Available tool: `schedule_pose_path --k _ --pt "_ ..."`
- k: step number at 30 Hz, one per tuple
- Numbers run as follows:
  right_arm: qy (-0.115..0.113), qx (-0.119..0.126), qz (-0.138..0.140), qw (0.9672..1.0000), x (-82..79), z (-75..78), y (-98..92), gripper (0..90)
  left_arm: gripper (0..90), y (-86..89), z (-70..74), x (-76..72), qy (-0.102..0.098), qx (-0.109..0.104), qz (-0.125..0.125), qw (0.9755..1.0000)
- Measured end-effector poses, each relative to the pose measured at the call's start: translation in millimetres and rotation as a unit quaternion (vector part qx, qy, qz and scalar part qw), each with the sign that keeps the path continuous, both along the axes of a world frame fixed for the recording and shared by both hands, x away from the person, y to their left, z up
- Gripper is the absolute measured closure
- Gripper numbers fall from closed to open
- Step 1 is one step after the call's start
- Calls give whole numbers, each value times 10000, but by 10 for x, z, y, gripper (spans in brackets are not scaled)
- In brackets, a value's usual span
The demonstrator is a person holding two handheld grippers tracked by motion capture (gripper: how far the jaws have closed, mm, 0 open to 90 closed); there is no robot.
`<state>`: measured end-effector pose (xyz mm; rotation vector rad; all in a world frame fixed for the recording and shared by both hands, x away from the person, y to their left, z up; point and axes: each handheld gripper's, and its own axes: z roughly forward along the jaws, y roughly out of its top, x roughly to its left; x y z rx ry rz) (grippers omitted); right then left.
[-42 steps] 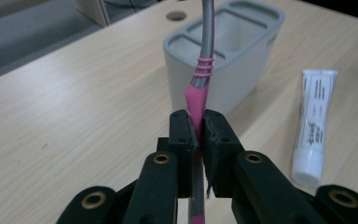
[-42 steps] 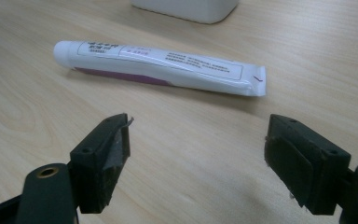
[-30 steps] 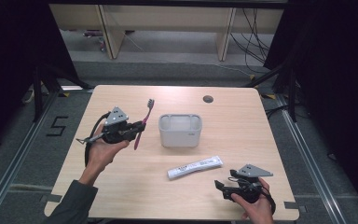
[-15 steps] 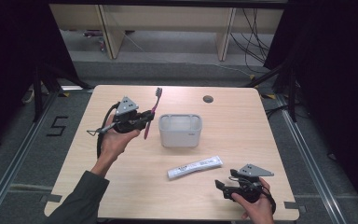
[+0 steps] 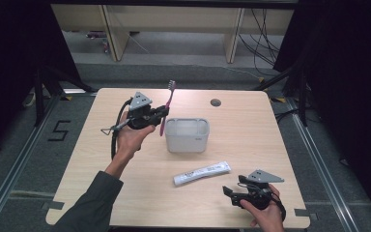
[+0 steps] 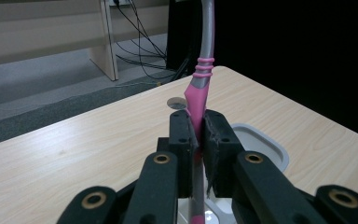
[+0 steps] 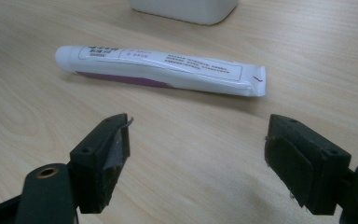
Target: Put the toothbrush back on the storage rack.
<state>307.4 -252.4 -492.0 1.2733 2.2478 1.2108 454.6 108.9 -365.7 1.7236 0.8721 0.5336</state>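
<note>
Toothbrush [image 5: 166, 107]: pink and grey, carried upright, bristle head uppermost, just left of the container; its lower end hung beside the near-left rim, probably so it could be stood inside handle-first.
Left gripper [image 5: 160, 114]: raised off the table, jaws narrow and clamped on the pink part of the handle. In the left gripper view the handle [image 6: 197, 103] passed between both pads, a low grip that left most of the length free above.
Container [image 5: 187, 141]: pale grey, open-topped, rounded rectangle, standing at mid-table; apparently the destination, since the brush was lined up beside its mouth.
Toothpaste tube [image 5: 202, 173]: white with a purple stripe, lying flat between the container and the right gripper, cap end to the left; untouched.
Right gripper [image 5: 233, 194]: resting low at the near-right of the table, claw wide and empty. In the right gripper view the tube [image 7: 161, 69] lay crosswise ahead of the jaws and apart from them, a waiting pose suited to taking it next.
Table [image 5: 280, 130]: light wood, with a round dark grommet [image 5: 215, 102] near the far edge.
Stage, as judged: brush lifted and brought alongside, not yet lowered in.
</note>
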Motion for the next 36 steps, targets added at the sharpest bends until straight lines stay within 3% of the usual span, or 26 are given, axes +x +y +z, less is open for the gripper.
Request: schedule_pose_path --k 1,2,10,11,12,17,29,33,36 --pt "45 104 17 9999 1 -9 10 232 822 -11 1 9 -20 -16 -1 10000" --pt "-2 28 12 10000 1 -2 0 232 822 -31 3 23 -28 -48 7 10000" --pt "-9 66 32 10000 -7 5 12 232 822 -135 -26 126 -38 -139 108 9998" --pt "103 142 -13 9998 -21 7 26 232 822 -149 -20 146 -44 -166 113 9998" --pt "-2 71 55 10000 -2 -1 12 232 822 -172 -10 172 -60 -155 132 9998" --pt "53 90 58 9999 -6 7 7 231 822 -217 -15 233 -97 -257 206 9994" --pt "2 79 74 9999 -7 13 7 231 822 -250 -231 346 -51 -305 411 9987" --pt "123 163 38 9998 -23 13 20 231 822 -218 -328 372 18 -352 491 9982" --pt "29 100 104 9999 -5 9 9 231 822 -198 -390 385 49 -352 532 9980"
